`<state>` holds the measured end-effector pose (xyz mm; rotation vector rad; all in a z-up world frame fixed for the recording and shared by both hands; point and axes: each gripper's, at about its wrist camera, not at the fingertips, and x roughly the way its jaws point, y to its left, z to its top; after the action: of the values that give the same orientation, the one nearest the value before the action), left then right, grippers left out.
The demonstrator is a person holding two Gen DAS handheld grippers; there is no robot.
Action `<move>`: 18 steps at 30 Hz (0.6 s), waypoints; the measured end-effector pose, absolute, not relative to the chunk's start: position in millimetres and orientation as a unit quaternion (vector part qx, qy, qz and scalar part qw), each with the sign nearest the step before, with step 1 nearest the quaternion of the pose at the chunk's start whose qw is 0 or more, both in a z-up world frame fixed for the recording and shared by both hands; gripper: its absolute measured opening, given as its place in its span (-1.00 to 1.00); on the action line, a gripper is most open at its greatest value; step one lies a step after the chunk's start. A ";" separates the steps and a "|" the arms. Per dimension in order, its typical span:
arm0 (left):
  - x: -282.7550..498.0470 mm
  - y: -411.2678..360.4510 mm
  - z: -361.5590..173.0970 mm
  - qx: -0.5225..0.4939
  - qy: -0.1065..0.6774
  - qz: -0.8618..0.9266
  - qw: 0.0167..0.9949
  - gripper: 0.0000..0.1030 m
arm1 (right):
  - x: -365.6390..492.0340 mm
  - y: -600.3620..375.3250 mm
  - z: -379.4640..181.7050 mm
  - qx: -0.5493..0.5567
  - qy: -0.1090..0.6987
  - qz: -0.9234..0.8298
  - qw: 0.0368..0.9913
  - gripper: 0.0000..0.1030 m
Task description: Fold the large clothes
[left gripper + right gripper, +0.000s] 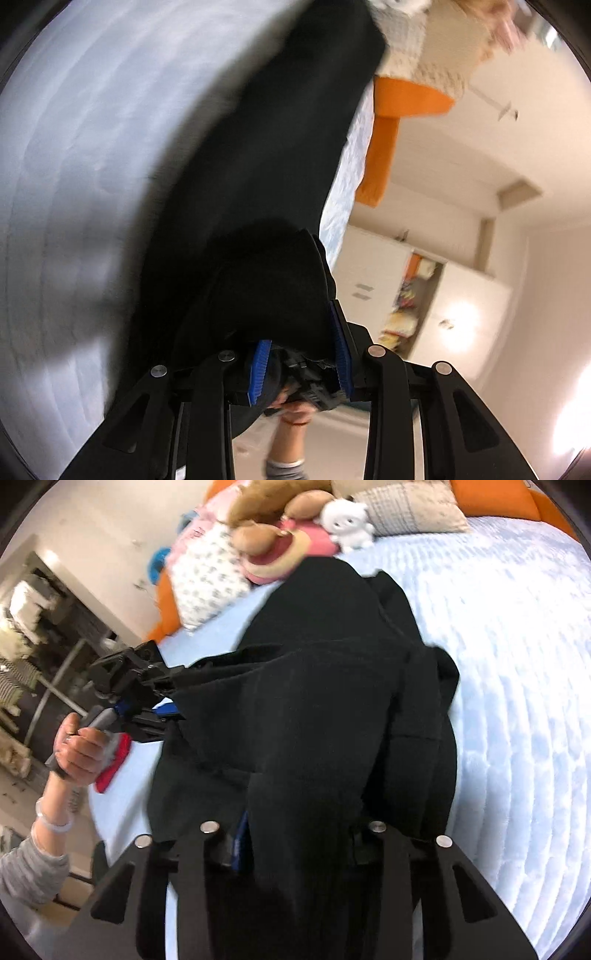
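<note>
Spreading across a pale blue quilted bed cover (517, 664) lay a large black fabric garment (332, 701), bunched in thick folds down the middle of the bed. Gripped at one edge by the left gripper (162, 698), blue pads clamped on the black cloth, with a hand (77, 753) in a grey sleeve around its handle. Pinched at the near edge by the right gripper (295, 834), black cloth packed between the fingers and hiding the pads. Lined along the far end: an orange headboard (491, 498), patterned pillows (207, 579), a white plush toy (345, 522) and a brown plush toy (266, 520).
</note>
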<state>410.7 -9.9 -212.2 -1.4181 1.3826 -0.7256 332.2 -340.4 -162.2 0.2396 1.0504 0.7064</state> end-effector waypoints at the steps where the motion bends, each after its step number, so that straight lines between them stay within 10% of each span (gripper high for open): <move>1: 408.0 -8.7 -211.4 -0.584 0.565 -0.307 0.495 -0.32 | 331.6 -340.5 -163.1 0.114 0.489 0.330 0.799 -0.20; 7: 389.5 -4.1 -171.7 -0.532 0.572 -0.335 0.527 -0.27 | 331.7 -332.6 -159.1 0.091 0.489 0.340 0.798 -0.01; 11: 383.1 33.3 -133.0 -0.554 0.500 -0.317 0.586 0.93 | 332.3 -335.7 -162.8 0.096 0.483 0.320 0.810 -0.14; 15: 376.7 61.6 -95.1 -0.512 0.479 -0.284 0.654 0.93 | 327.5 -342.2 -160.4 0.114 0.480 0.308 0.813 -0.01; 18: 370.8 48.5 -78.1 -0.446 0.487 -0.272 0.700 0.93 | 317.8 -348.7 -143.3 0.074 0.465 0.260 0.843 0.49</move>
<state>370.8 48.5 -78.1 -0.9924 1.0840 -0.6061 317.8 -348.7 -143.3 0.1556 0.9813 0.5493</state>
